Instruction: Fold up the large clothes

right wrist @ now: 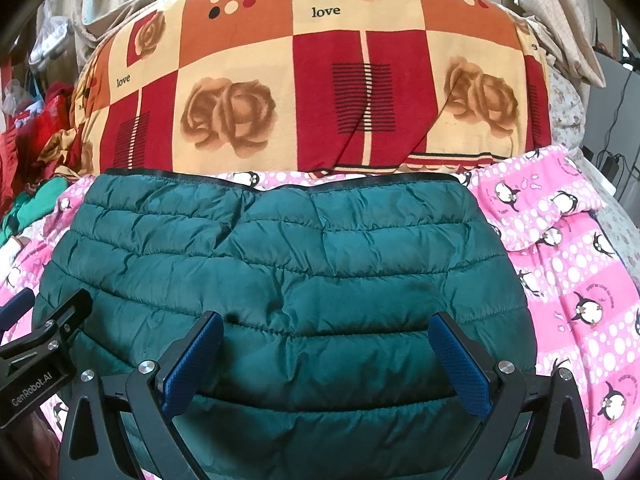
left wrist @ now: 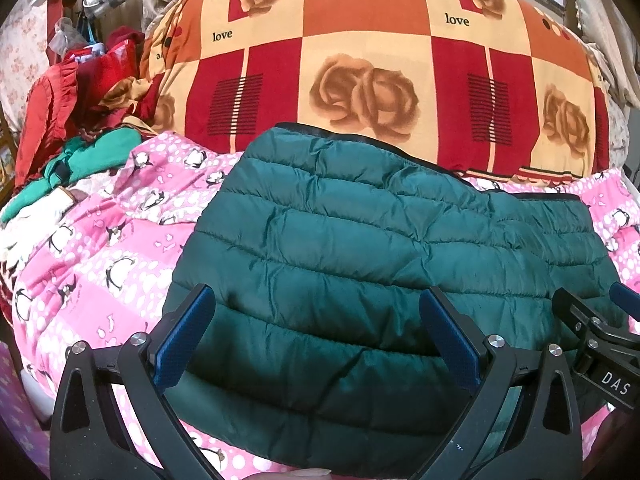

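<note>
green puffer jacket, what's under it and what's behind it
The green puffer jacket lies on a pink penguin-print sheet, which shows around its sides. Behind it sits a rose-patterned blanket printed with "love". Whatever lies directly beneath the jacket is covered.

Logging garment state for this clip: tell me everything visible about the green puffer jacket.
The green puffer jacket is dark teal, shiny, quilted in horizontal padded rows, with dark binding along its far edge. It lies flat and looks already folded on the pink penguin bedspread, its far edge near the rose-patterned quilt. Both grippers, left and right, sit open above its near part, not gripping.
</note>
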### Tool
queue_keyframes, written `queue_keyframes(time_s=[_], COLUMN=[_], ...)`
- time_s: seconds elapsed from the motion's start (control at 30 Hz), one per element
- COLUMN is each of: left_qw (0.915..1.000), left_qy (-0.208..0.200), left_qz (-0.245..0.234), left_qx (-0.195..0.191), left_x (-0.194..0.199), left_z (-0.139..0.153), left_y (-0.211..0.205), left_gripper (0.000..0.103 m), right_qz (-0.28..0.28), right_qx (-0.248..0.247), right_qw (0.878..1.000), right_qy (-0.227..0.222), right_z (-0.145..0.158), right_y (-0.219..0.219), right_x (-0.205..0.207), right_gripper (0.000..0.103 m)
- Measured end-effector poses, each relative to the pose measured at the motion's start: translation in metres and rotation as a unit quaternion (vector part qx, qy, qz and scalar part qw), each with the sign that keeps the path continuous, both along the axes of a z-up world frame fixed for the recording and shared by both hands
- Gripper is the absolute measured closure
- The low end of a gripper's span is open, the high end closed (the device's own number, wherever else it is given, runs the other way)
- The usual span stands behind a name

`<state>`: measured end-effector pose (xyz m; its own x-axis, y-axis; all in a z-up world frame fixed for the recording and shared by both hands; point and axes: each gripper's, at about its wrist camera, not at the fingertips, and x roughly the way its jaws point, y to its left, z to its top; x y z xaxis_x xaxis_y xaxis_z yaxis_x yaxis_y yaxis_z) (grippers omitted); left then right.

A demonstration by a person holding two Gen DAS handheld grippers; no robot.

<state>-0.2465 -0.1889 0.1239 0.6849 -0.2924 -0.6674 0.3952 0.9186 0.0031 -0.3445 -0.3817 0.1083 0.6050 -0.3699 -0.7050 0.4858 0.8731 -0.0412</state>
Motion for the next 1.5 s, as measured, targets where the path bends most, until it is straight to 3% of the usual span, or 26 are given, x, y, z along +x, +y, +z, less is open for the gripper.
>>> queue_keyframes(time_s=[1.5], left_qw=[1.0], left_qy=[0.004], left_qz=[-0.004], left_qx=[0.002], left_x=[0.0008], left_z=[-0.0064], left_y=[-0.0071], left_gripper=[0.001], right_qz=[0.002], right_qx=[0.003], right_qw=[1.0], right_qy=[0.005], right_z=[-0.0049], right_y=[0.001], right_x=[0.0047], right_gripper=[0.001])
